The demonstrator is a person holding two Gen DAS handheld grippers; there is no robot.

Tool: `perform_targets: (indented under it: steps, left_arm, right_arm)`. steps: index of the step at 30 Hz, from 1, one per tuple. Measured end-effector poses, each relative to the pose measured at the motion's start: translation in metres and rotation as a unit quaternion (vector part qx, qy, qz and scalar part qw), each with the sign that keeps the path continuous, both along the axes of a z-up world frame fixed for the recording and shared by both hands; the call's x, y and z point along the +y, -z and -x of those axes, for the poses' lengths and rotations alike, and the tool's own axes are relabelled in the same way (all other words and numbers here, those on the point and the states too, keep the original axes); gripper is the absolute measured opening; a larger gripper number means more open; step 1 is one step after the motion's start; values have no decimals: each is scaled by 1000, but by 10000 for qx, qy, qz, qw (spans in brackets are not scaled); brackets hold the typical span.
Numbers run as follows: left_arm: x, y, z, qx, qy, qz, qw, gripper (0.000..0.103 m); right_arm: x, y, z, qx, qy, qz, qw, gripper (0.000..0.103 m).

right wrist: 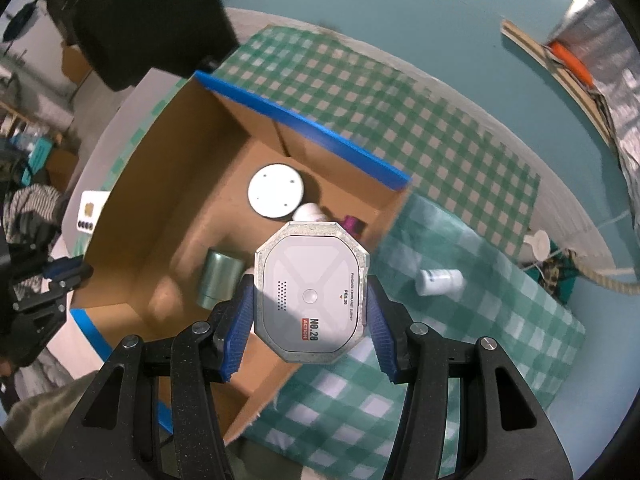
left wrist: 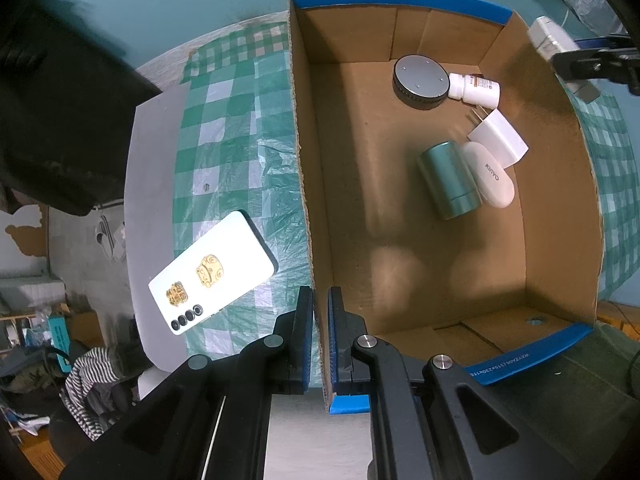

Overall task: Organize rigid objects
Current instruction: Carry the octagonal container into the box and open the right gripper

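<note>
A cardboard box (left wrist: 400,264) with blue taped rims sits on a green checked cloth. Inside it lie a round grey puck (left wrist: 420,80), a white pill bottle (left wrist: 474,90), a white charger (left wrist: 498,138), a teal cylinder (left wrist: 450,178) and a white oval case (left wrist: 490,174). My left gripper (left wrist: 321,336) is shut on the box's left wall (left wrist: 308,216). My right gripper (right wrist: 310,320) is shut on a grey octagonal device (right wrist: 312,292), held above the box's right wall (right wrist: 384,224). The device also shows in the left wrist view (left wrist: 550,38).
A white phone (left wrist: 212,272) with gold stickers lies face down on the cloth left of the box. A white bottle (right wrist: 440,282) lies on the cloth right of the box. A purple item (right wrist: 352,225) sits in the box corner. A rope (right wrist: 608,280) lies at the table's right edge.
</note>
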State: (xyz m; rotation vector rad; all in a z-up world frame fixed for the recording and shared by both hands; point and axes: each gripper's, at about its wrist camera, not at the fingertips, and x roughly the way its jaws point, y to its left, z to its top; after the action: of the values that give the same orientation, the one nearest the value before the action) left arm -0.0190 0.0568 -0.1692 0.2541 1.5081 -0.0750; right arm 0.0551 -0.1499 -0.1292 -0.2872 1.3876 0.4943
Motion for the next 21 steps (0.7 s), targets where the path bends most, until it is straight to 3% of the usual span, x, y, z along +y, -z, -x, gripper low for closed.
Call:
perform_targets:
  steps: [9,21]
  left_arm:
    - [2,0,0,1,-46,25,10000,5]
    - [2,0,0,1,-46,28,10000,5]
  right_arm:
    - [27,29,2,184,-393,178,9989,53]
    - [35,52,0,361,-440,321,9979,53]
